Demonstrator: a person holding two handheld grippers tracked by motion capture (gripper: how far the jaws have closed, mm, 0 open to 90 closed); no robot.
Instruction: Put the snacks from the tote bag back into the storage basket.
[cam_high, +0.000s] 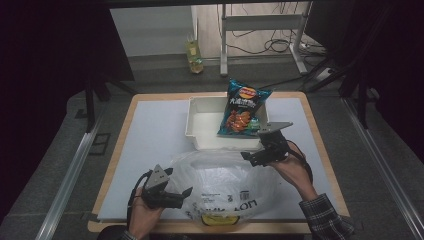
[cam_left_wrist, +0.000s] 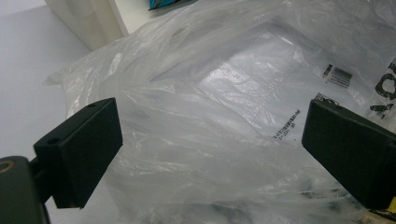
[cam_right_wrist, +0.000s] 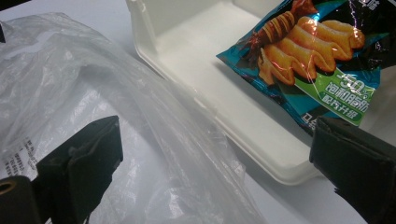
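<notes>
Jaws of both grippers stand wide apart, holding nothing, over the plastic bag (cam_high: 225, 182). Right gripper view reveals the chip bag (cam_right_wrist: 308, 60) print; the high view shows it leaning in the white tray (cam_high: 200, 125).

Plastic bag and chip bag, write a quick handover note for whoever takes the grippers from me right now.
Left tool: open, empty, at the near left edge of the clear plastic bag.
Right tool: open, empty, over the plastic bag's far right edge, beside the white tray.
Chip bag: leaning in the tray's right part, top sticking out over the far rim.
Done: neither bag is gripped yet.
Left: probably open the plastic bag and put the chip bag in.
</notes>
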